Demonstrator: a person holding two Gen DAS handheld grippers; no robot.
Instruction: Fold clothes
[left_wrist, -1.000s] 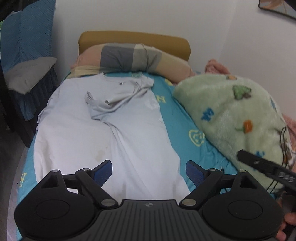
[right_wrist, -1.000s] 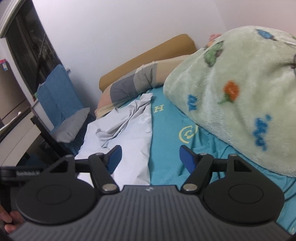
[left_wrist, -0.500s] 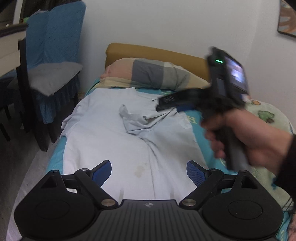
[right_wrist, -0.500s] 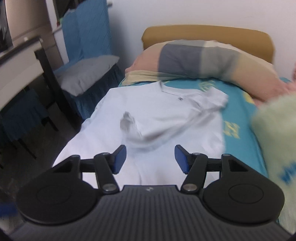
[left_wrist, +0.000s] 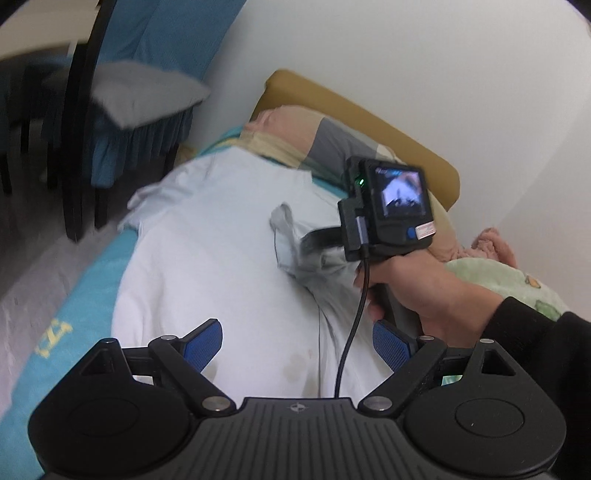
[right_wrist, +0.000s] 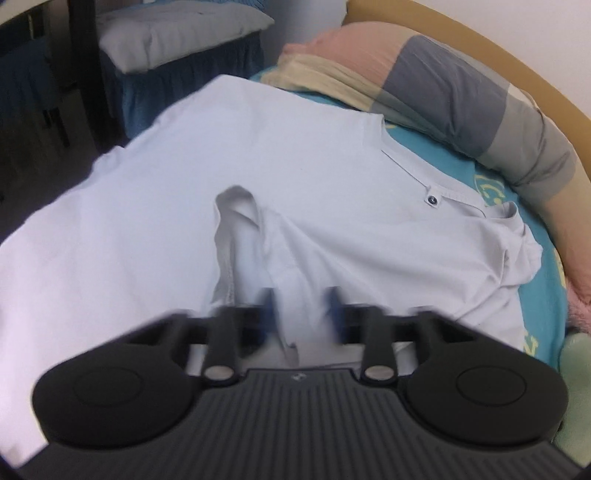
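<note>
The right gripper (right_wrist: 301, 314) was smeared by motion in its own view, so that contact between its blurred blue pads (right_wrist: 266, 303) and the sleeve fold (right_wrist: 243, 236) lying between the jaws could not be resolved. In the left view its fingers were hidden behind the camera unit (left_wrist: 388, 214) and bunched cloth. The shirt (right_wrist: 147, 229) was cut off by the left frame edge, its hem concealed beneath the gripper body. The chair (left_wrist: 122, 107) beyond the left jaw was blurred.
</note>
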